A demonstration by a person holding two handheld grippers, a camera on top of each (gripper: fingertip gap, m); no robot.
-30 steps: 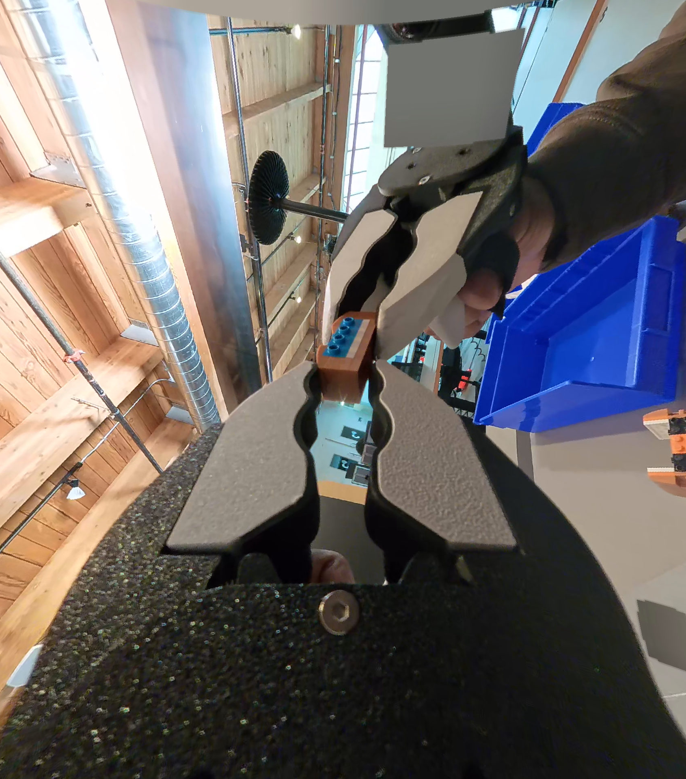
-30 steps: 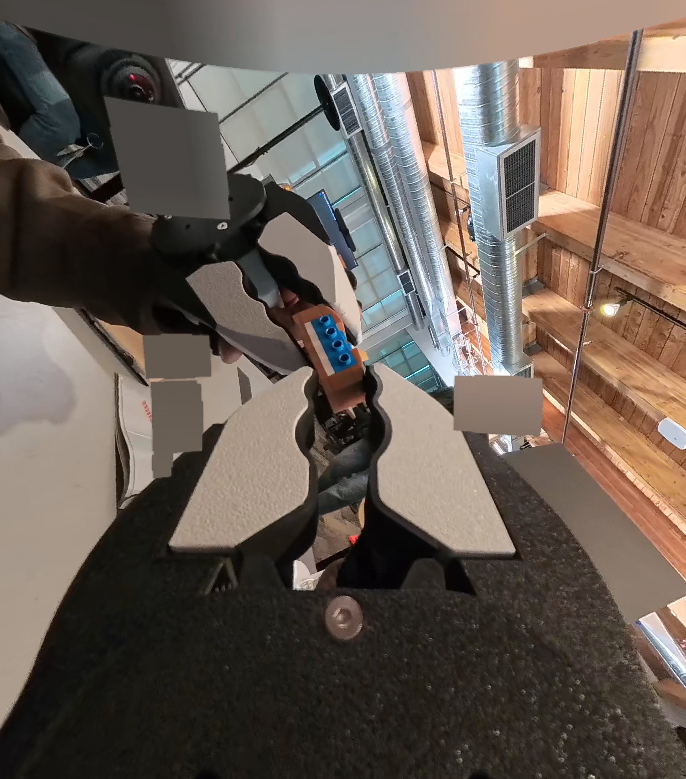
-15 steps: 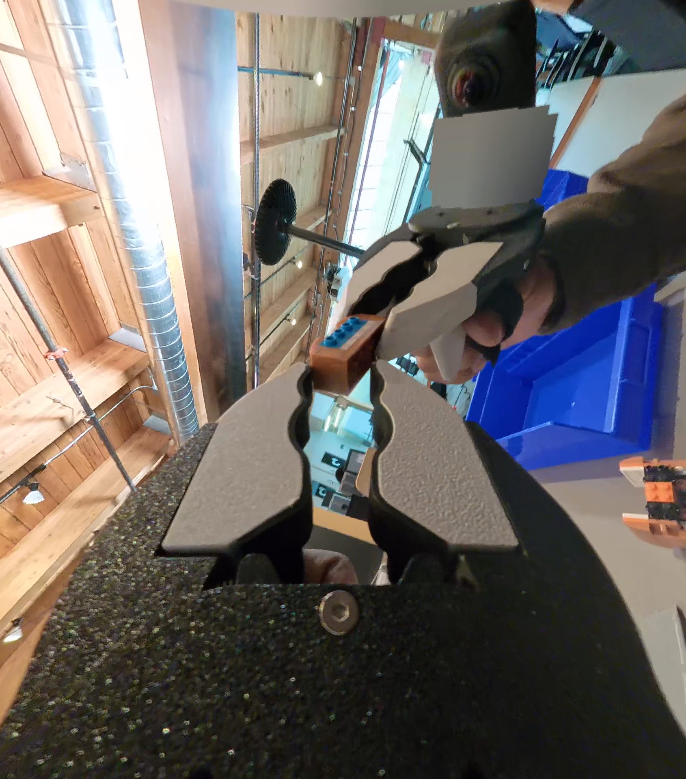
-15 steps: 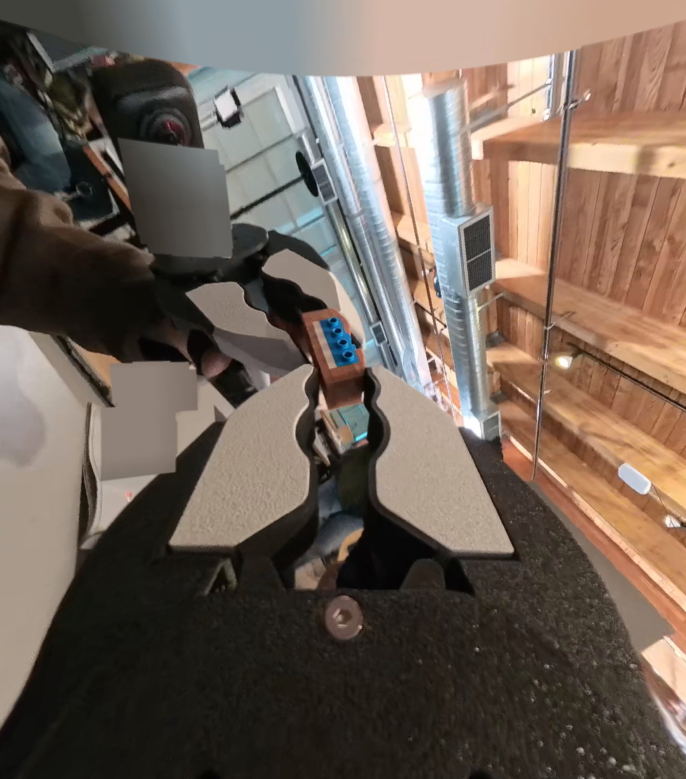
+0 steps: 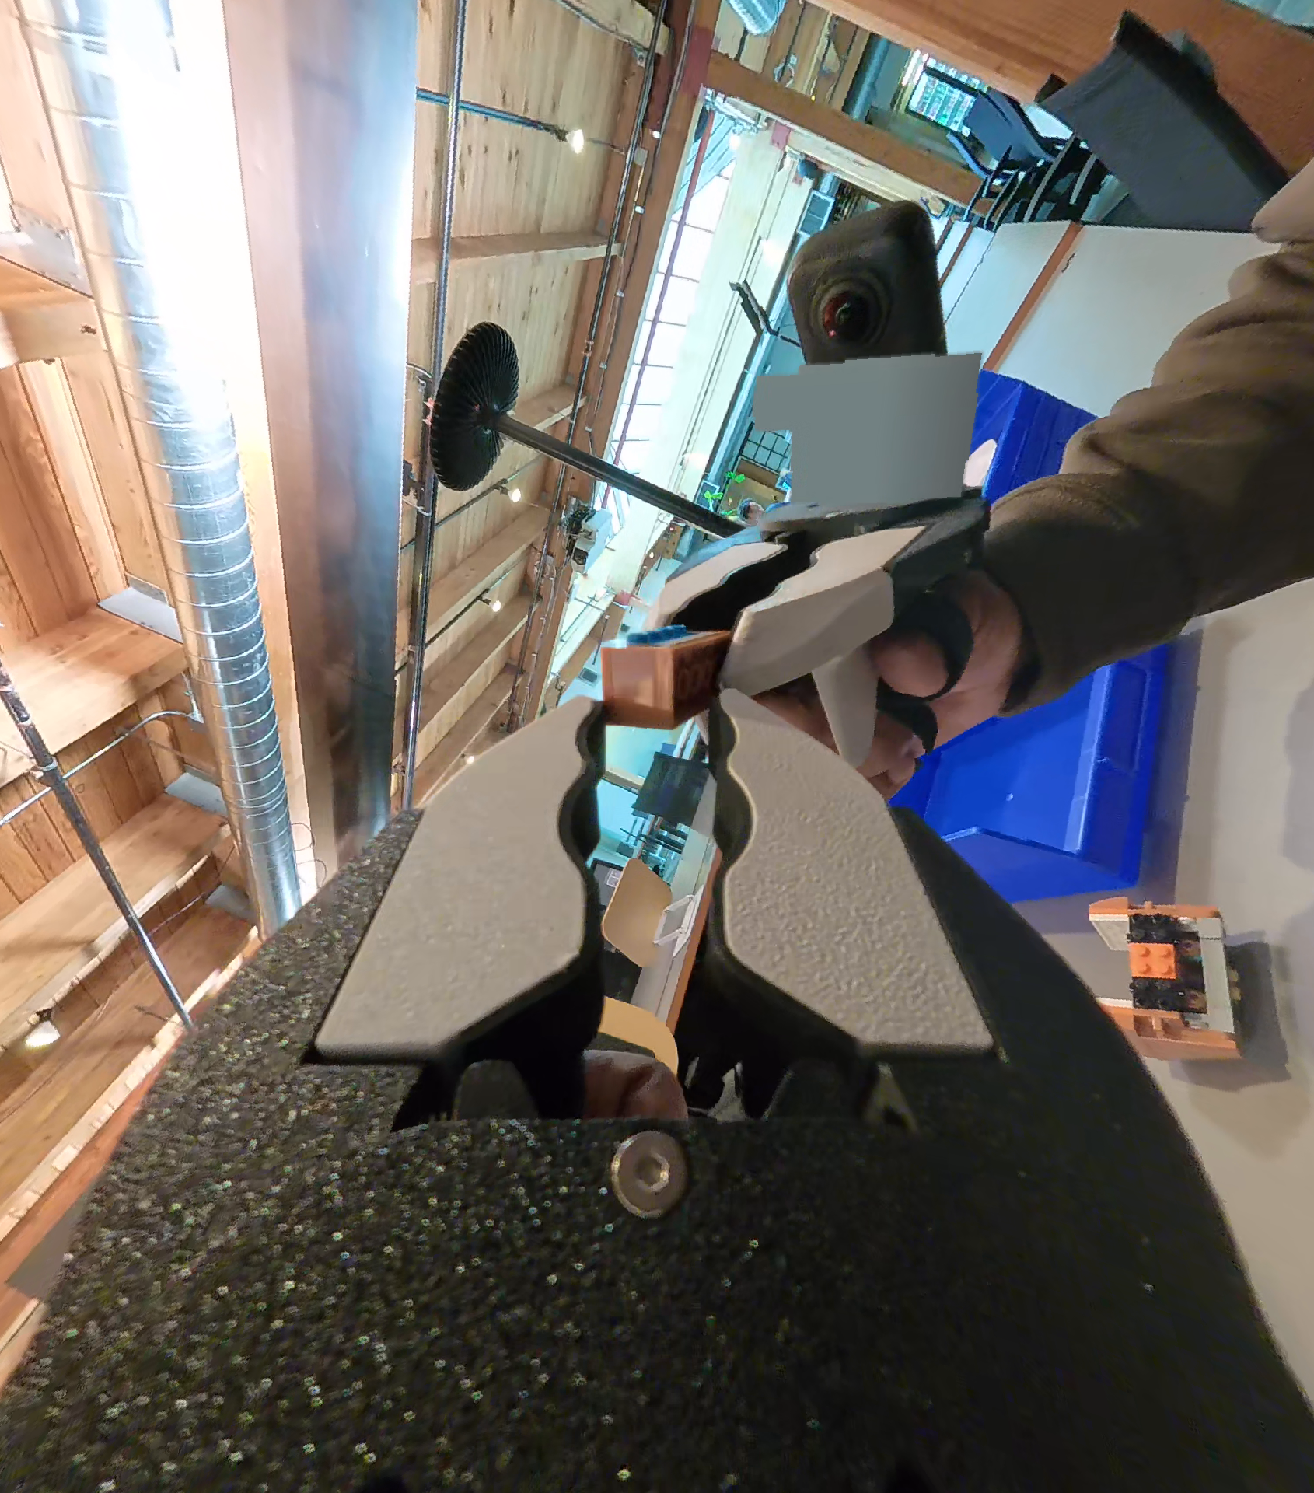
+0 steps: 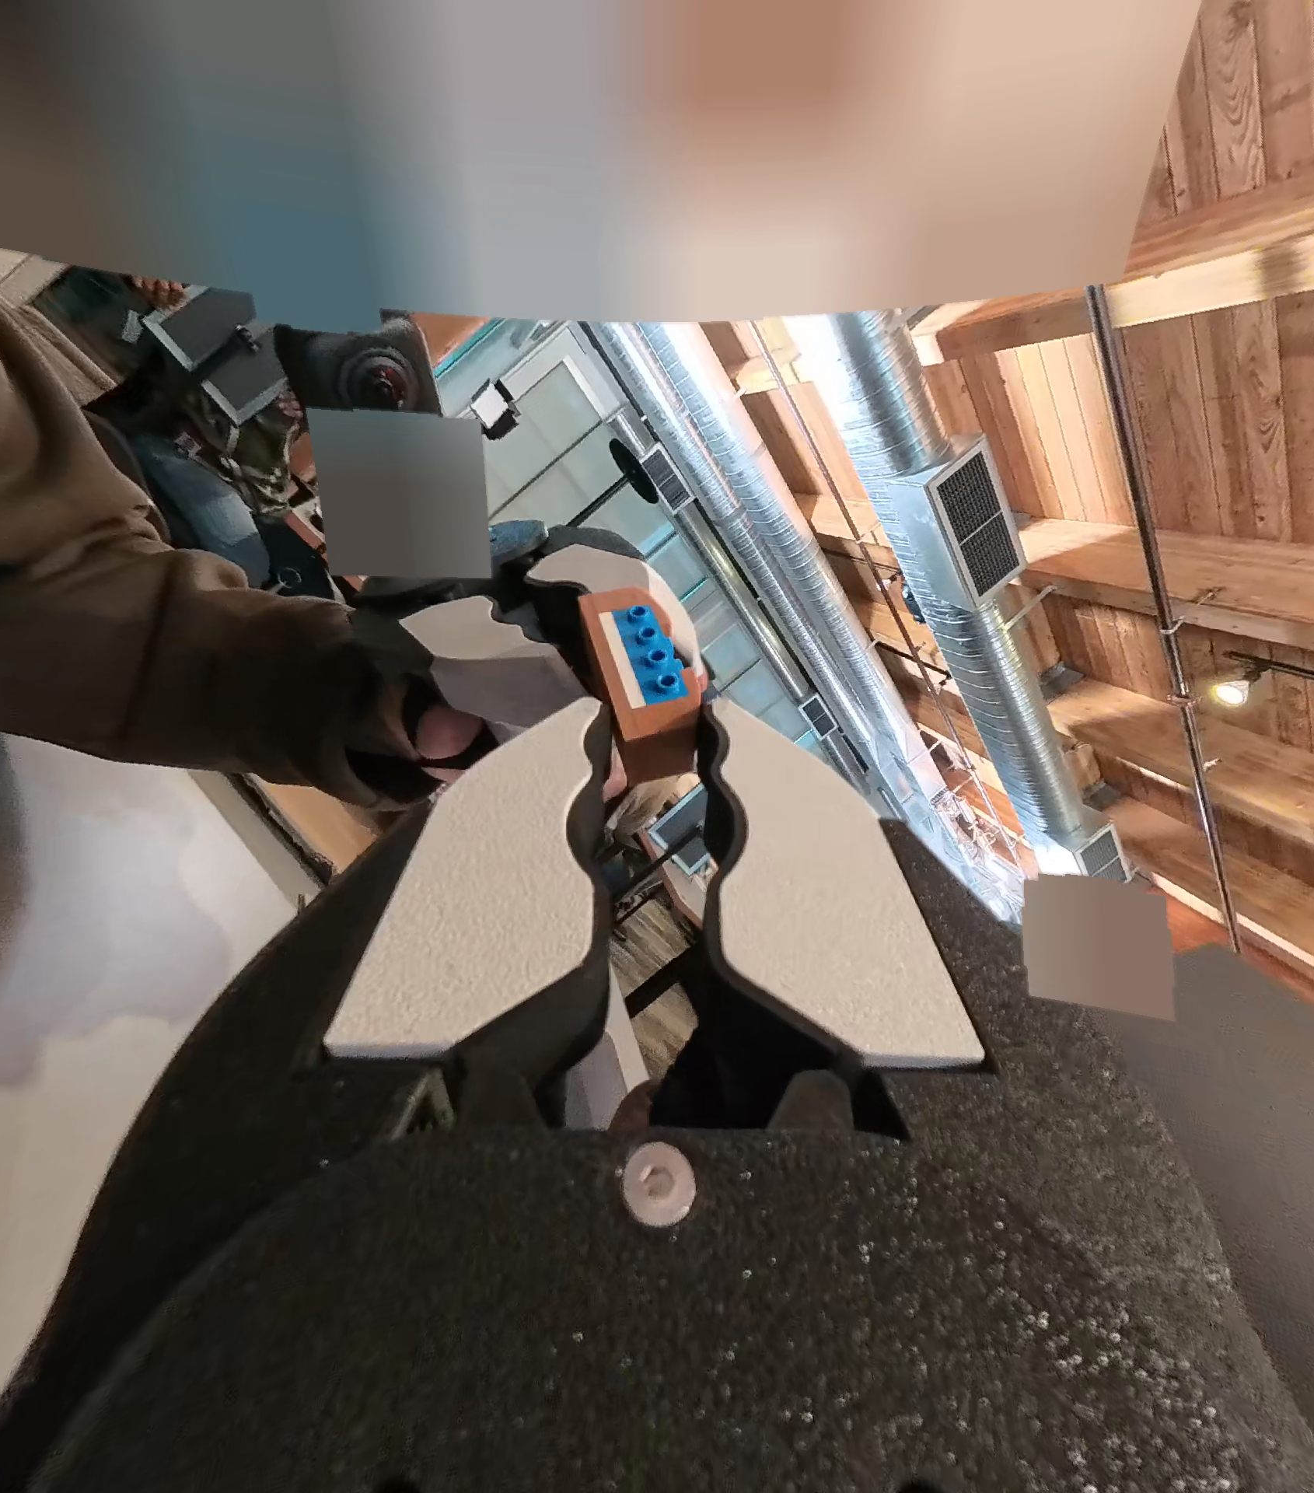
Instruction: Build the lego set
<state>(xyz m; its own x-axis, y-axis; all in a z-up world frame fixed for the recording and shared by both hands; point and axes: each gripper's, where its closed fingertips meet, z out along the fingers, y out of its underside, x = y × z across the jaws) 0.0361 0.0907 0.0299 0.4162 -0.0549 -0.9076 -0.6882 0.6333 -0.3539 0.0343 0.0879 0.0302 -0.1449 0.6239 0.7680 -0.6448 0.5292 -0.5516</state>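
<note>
Brown block with blue studs (image 6: 642, 683) up in air, pinched between both grippers. Left gripper (image 5: 658, 715) jaws grip one end, right gripper (image 6: 650, 731) jaws other. Squeeze firm, hold level, no twisting.

Bright daylight, glare on the duct (image 5: 177, 452), wide-angle warping, sharp focus
</note>
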